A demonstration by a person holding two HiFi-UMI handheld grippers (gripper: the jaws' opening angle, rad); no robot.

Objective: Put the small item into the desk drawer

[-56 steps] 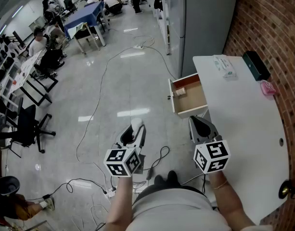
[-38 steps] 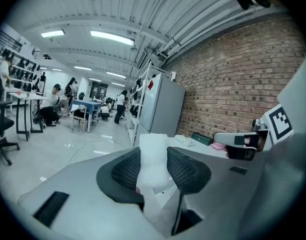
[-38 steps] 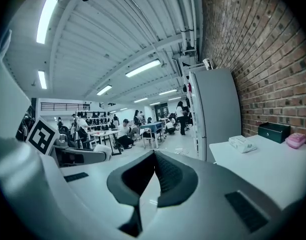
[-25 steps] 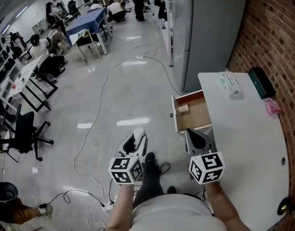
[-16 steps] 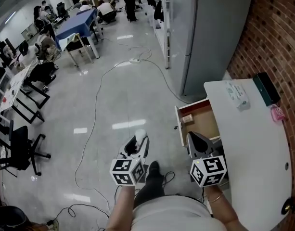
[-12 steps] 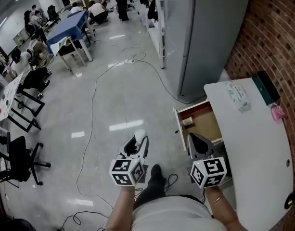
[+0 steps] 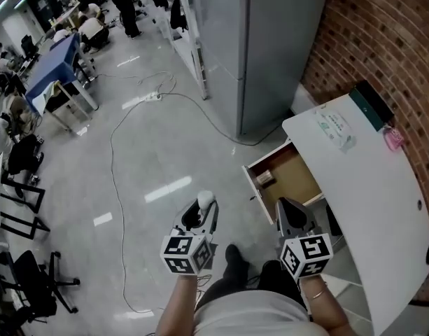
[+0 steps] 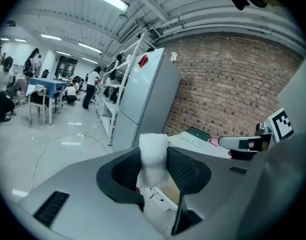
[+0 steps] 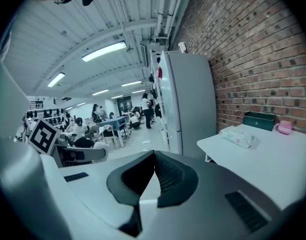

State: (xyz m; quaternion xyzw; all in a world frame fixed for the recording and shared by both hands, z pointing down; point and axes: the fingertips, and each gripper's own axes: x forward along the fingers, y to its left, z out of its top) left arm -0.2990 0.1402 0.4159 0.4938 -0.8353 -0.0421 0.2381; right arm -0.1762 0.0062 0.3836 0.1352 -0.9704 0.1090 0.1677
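Item: white wrapped item (image 8: 153,156), we judge light, squashy; hold mid-body.
Left gripper (image 7: 202,210): clamped on it.
Right gripper (image 9: 153,171): together.

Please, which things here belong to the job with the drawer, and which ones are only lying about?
For the job:
- small white item, clamped in the left tool
- open drawer of the white desk

Lying about on the desk:
- tissue pack
- green box
- pink object
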